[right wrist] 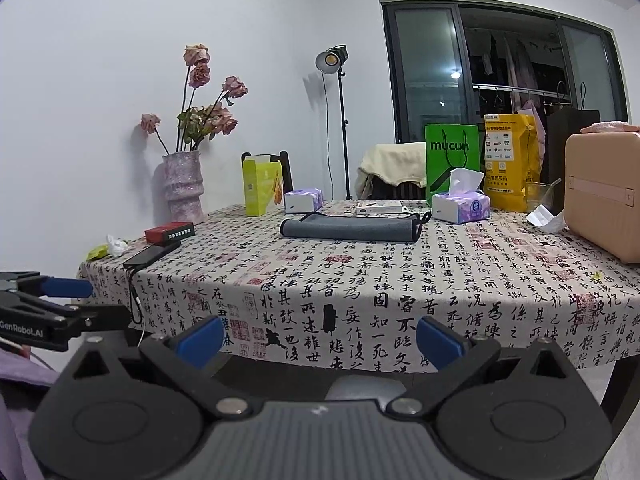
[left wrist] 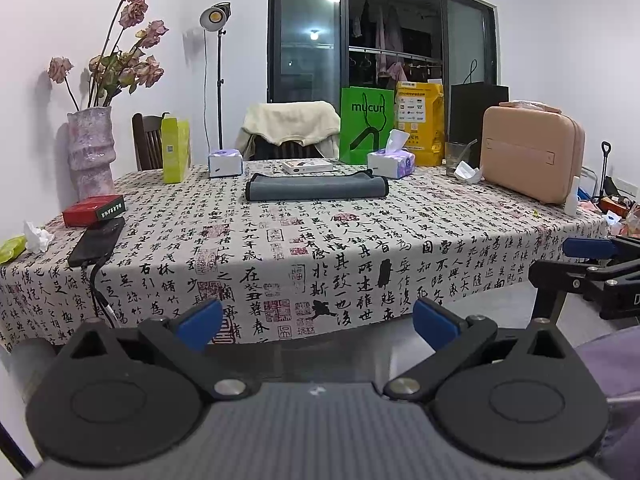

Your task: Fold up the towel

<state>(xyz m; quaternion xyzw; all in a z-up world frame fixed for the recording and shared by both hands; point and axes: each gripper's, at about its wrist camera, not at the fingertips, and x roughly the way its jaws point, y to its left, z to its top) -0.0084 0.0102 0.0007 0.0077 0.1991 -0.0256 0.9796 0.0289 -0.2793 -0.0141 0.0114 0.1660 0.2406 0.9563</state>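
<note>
A grey towel (left wrist: 317, 187) with black trim lies folded into a long narrow strip on the far middle of the table; it also shows in the right wrist view (right wrist: 350, 227). My left gripper (left wrist: 318, 322) is open and empty, held off the table's near edge, well short of the towel. My right gripper (right wrist: 320, 338) is open and empty too, also in front of the near edge. Each gripper shows at the side of the other's view: the right gripper (left wrist: 592, 264), the left gripper (right wrist: 52, 300).
The calligraphy tablecloth (left wrist: 360, 248) covers the table. At left stand a vase (left wrist: 90, 148), a red box (left wrist: 94, 210) and a phone with cable (left wrist: 96, 242). Behind the towel are tissue packs (left wrist: 391, 162), a green bag (left wrist: 366, 126), a yellow bag (left wrist: 420, 124). A pink case (left wrist: 532, 154) stands right.
</note>
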